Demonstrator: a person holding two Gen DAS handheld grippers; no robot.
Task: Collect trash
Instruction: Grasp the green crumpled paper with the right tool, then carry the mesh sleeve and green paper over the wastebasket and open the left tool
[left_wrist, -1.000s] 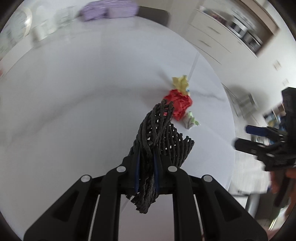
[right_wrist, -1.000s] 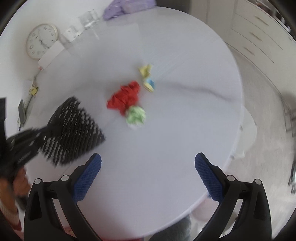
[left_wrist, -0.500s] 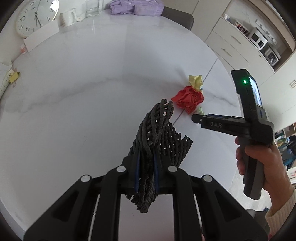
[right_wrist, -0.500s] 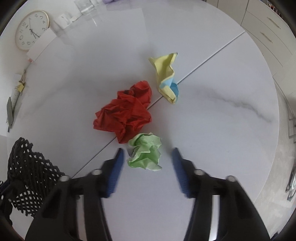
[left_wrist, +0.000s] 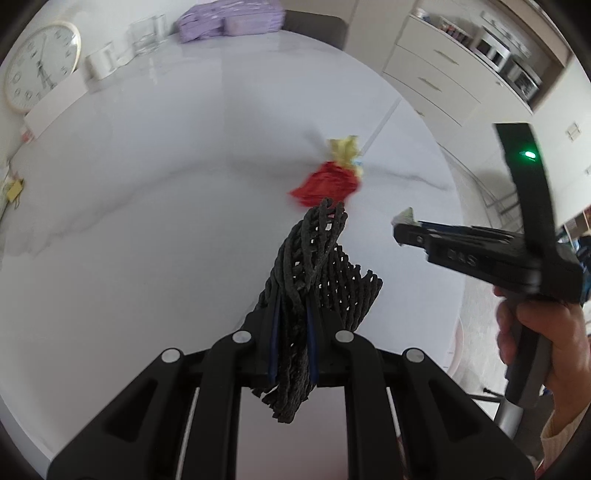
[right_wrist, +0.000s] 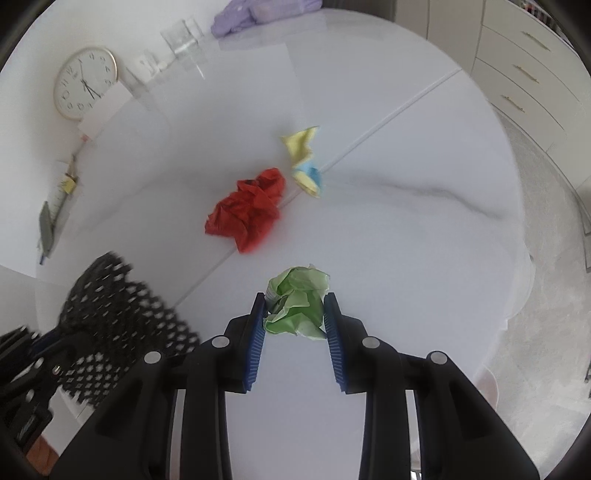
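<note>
Bright, soft daylight; fisheye-warped, blurred edges

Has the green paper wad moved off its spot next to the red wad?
Yes. The green wad, pinched in the right gripper, now sits clear of the red wad, nearer the camera.

Crumpled green paper ball (right_wrist: 297, 304), pinched between blue pads, off the table. Red crumpled paper (right_wrist: 248, 209) lying on white tabletop; yellow-and-blue wad (right_wrist: 306, 162) just beside it. Black mesh bag (left_wrist: 314, 273), limp, bunched, hanging clamped.
</note>
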